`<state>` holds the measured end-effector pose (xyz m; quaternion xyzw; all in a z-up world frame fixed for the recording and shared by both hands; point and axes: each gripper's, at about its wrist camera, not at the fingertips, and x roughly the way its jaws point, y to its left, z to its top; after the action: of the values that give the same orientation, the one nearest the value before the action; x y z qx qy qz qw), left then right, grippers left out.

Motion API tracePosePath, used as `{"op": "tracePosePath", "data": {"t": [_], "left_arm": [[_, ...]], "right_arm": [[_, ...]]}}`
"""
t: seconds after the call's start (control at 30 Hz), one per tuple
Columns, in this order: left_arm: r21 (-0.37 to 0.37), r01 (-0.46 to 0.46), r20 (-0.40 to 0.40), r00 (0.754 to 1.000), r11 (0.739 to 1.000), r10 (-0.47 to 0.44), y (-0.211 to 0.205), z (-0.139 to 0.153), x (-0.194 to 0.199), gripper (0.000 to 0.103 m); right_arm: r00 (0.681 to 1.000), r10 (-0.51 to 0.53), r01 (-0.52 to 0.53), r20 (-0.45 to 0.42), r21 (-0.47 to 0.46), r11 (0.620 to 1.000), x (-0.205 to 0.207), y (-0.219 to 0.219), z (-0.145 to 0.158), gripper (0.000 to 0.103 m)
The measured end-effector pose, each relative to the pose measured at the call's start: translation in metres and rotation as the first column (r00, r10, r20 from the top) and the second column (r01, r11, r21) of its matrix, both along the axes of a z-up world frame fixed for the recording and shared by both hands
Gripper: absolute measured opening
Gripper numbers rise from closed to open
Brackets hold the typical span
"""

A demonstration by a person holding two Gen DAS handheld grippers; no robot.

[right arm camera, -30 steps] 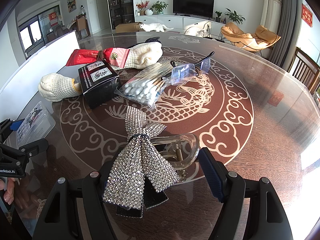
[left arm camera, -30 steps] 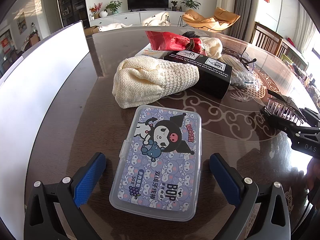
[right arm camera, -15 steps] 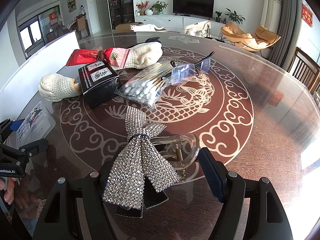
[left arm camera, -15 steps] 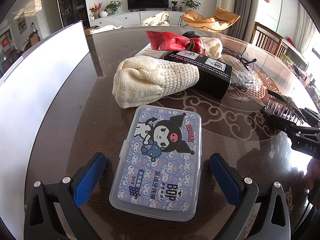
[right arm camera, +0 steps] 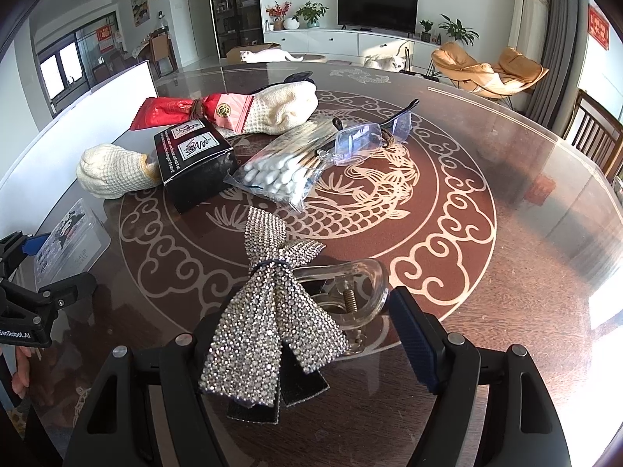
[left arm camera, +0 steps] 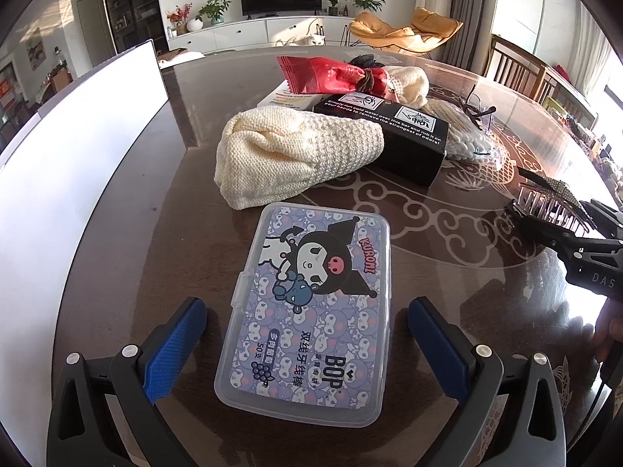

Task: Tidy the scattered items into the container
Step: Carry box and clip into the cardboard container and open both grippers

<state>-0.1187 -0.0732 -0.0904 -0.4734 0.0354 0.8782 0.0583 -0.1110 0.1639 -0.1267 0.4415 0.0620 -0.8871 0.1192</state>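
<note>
Table: round, dark wood w/ fish inlay under glass; carries everything. White container runs along the table's L edge, seen from L wrist cam as a tall white wall; interior not visible from either cam.

Clutter mid-table, far side of both grippers: cream knit cloth touching black box; red wrapper behind; cotton-swab bag w/ clear glasses lying on its far end.

Floss-pick box: flat plastic case, cartoon lid, lying directly betw. the L fingers; long axis runs roughly along the gripper's forward line, tipped slightly R at far end; near end sits betw. the blue pads, clear gap each side, no contact. L gripper: fingers spread wide, straddling the case across its short width; closing should grip the long sides. Container lies just L of this gripper, so L is the nearer arm for the drop.

Rhinestone bow hair clip: betw. R fingers, bow draped over the L finger, clear claw toward the R pad, small gap to it. R gripper: fingers apart, nothing pinched; clip's bow axis runs fwd-back, approx. in line w/ the fingers.

Judgement: both grasps staged; R has the longer carry, across the clutter to the container.
</note>
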Motion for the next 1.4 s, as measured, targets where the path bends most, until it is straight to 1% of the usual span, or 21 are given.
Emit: {"op": "tracePosePath", "data": {"t": [0.03,0.07,0.1,0.13,0.17,0.23,0.3,0.37,0.47,0.57,0.63,0.77,0.83,0.9,0.97,1.03,1.13,1.2,1.27,1.33,1.4], "left_arm": [[0.003,0.008,0.002,1.0,1.0,-0.008,-0.001,-0.001,0.0,0.103],[-0.002,0.006,-0.003,1.0,1.0,-0.006,-0.001,0.0,0.0,0.101],[0.002,-0.001,-0.025,1.0,1.0,0.001,-0.003,0.004,0.002,0.075],[0.003,-0.005,-0.034,0.999,1.0,0.005,-0.005,0.008,0.003,0.061],[0.01,-0.008,-0.016,1.0,1.0,0.008,-0.007,0.008,0.002,0.061],[0.041,-0.011,-0.02,1.0,0.999,0.011,-0.012,0.011,0.006,0.061],[0.039,-0.014,-0.047,0.999,0.999,0.016,-0.012,0.018,0.015,0.061],[0.059,-0.019,-0.072,0.997,0.998,0.023,-0.012,0.025,0.024,0.061],[0.116,-0.03,-0.081,0.996,0.993,0.04,-0.014,0.033,0.037,0.061],[0.14,-0.037,-0.099,0.994,0.989,0.051,-0.021,0.05,0.049,0.061],[0.153,-0.04,-0.113,0.992,0.987,0.058,-0.034,0.069,0.057,0.061],[0.155,-0.066,-0.165,0.982,0.986,0.092,-0.081,0.115,0.078,0.061],[0.141,-0.104,-0.183,0.975,0.985,0.129,-0.119,0.137,0.083,0.061],[0.124,-0.157,-0.189,0.966,0.98,0.178,-0.161,0.154,0.08,0.061],[0.094,-0.23,-0.176,0.954,0.969,0.243,-0.206,0.161,0.069,0.061],[0.1,-0.292,-0.148,0.941,0.951,0.304,-0.249,0.162,0.054,0.061],[0.11,-0.371,-0.094,0.92,0.922,0.381,-0.302,0.153,0.029,0.061],[0.1,-0.414,-0.059,0.905,0.905,0.421,-0.327,0.142,0.013,0.061],[0.109,-0.444,-0.018,0.894,0.889,0.448,-0.347,0.129,-0.002,0.061],[0.11,-0.465,0.019,0.885,0.878,0.466,-0.362,0.117,-0.015,0.061],[0.098,-0.475,0.05,0.88,0.874,0.473,-0.373,0.105,-0.027,0.061]], "right_arm": [[1.0,0.012,-0.012,0.009,0.005,1.0,-0.002,0.0,0.001,0.071],[1.0,0.014,-0.014,0.012,-0.006,1.0,-0.001,0.003,0.002,0.069],[1.0,0.008,-0.008,0.012,-0.029,1.0,0.001,0.007,0.005,0.049],[1.0,0.0,0.001,0.015,-0.04,0.999,0.003,0.01,0.007,0.049],[1.0,0.0,0.001,0.016,-0.052,0.999,0.006,0.012,0.01,0.049],[1.0,0.007,-0.007,0.0,-0.055,0.998,0.016,0.012,0.017,0.049],[1.0,0.022,-0.023,-0.018,-0.065,0.998,0.028,0.011,0.026,0.049],[0.999,0.036,-0.038,-0.03,-0.076,0.996,0.038,0.007,0.034,0.049],[0.998,0.056,-0.056,0.001,-0.087,0.995,0.047,-0.002,0.035,0.049],[0.994,0.104,-0.102,0.018,-0.094,0.99,0.052,-0.02,0.04,0.049],[0.988,0.156,-0.154,0.016,-0.087,0.984,0.054,-0.039,0.048,0.049],[0.958,0.287,-0.285,0.003,-0.092,0.954,0.05,-0.1,0.08,0.049],[0.933,0.359,-0.359,-0.022,-0.112,0.927,0.047,-0.141,0.1,0.049],[0.9,0.434,-0.437,-0.054,-0.132,0.89,0.043,-0.188,0.123,0.049],[0.859,0.506,-0.513,-0.082,-0.145,0.846,0.035,-0.243,0.145,0.049],[0.822,0.558,-0.569,-0.108,-0.146,0.809,0.023,-0.296,0.163,0.049],[0.79,0.598,-0.611,-0.137,-0.081,0.788,-0.006,-0.372,0.175,0.049],[0.79,0.603,-0.611,-0.112,-0.059,0.789,-0.032,-0.416,0.17,0.049],[0.803,0.593,-0.596,-0.063,-0.055,0.801,-0.056,-0.452,0.157,0.049],[0.819,0.573,-0.573,-0.017,-0.062,0.817,-0.077,-0.478,0.143,0.049],[0.831,0.555,-0.552,0.036,-0.068,0.831,-0.094,-0.498,0.126,0.05]]}}
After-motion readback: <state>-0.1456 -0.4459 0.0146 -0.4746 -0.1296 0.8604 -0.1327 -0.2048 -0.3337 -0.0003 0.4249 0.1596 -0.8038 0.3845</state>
